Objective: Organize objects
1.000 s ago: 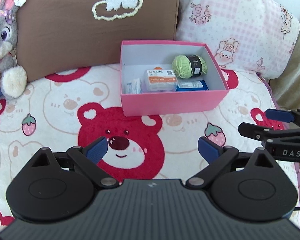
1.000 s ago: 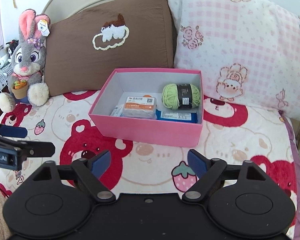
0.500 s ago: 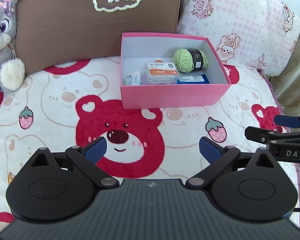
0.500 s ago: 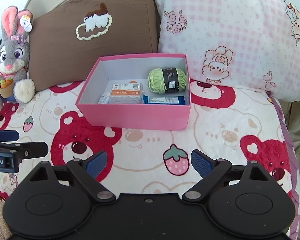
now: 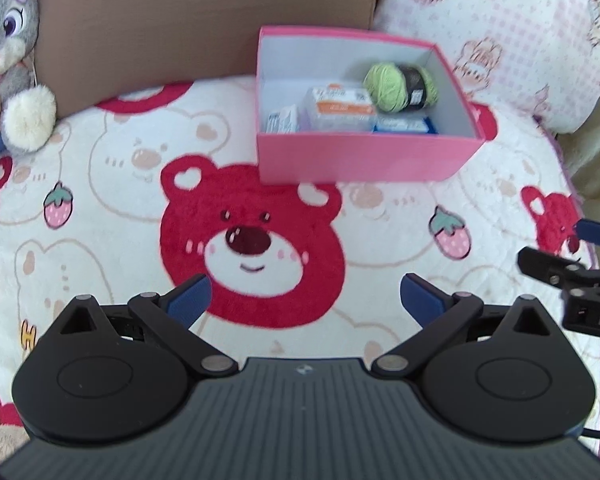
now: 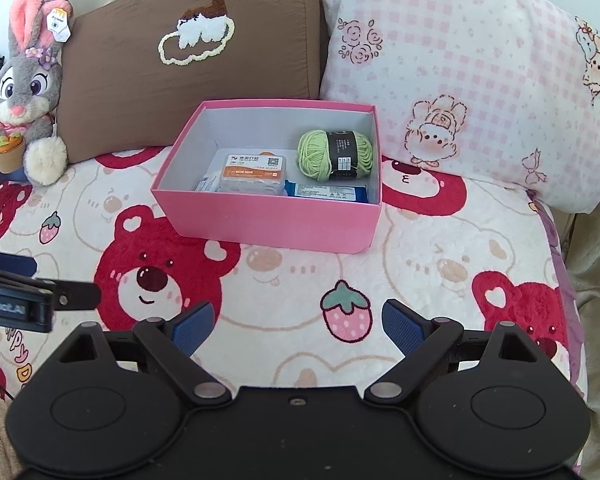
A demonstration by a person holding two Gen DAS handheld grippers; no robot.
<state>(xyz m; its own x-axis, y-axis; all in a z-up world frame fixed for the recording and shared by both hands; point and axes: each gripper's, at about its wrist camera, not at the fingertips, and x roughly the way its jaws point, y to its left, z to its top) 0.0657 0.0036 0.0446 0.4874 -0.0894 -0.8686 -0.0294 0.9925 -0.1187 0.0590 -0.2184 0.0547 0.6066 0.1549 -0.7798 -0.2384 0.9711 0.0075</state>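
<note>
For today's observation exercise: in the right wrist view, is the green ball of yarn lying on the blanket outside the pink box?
No, the green ball of yarn sits inside the pink box, against its far right corner.

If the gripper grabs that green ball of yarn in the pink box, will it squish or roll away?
The green yarn ball looks soft, so it would probably squish a little between the pads. It seems light for its size. Its rounded shape could roll, but the pink box wall beside it and the paper band around its middle should likely hold it steady.

brown pillow (image 5: pixel 204 20) top cut off
</note>
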